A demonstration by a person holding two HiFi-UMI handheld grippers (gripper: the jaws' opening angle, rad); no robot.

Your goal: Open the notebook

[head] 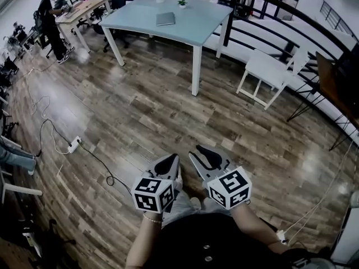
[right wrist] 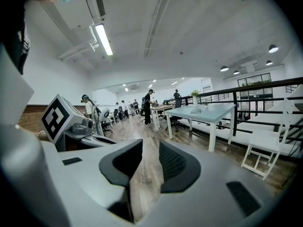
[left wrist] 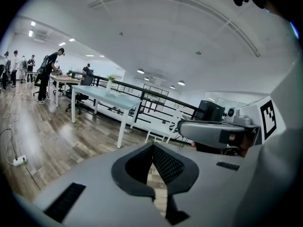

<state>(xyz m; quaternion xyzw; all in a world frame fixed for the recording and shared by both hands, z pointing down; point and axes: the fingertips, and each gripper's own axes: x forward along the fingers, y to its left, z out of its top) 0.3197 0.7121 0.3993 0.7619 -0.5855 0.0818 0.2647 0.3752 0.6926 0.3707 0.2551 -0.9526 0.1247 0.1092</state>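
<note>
The grey notebook [head: 166,19] lies shut on a pale blue table [head: 140,24] far across the room; in the right gripper view the notebook [right wrist: 196,110] is a thin slab on that table's top. Both grippers hang low in front of the person, over the wooden floor and far from the table. My left gripper [head: 170,160] [left wrist: 152,148] has its dark tips meeting, with nothing between them. My right gripper [head: 208,154] [right wrist: 150,150] stands open, with only floor showing through the gap.
A white chair [head: 269,74] stands right of the table, in front of a black railing [head: 280,21]. A power strip with a cable [head: 74,144] lies on the floor at the left. A person [head: 53,24] stands at a wooden desk at the far left. A small potted plant [head: 182,3] sits on the table.
</note>
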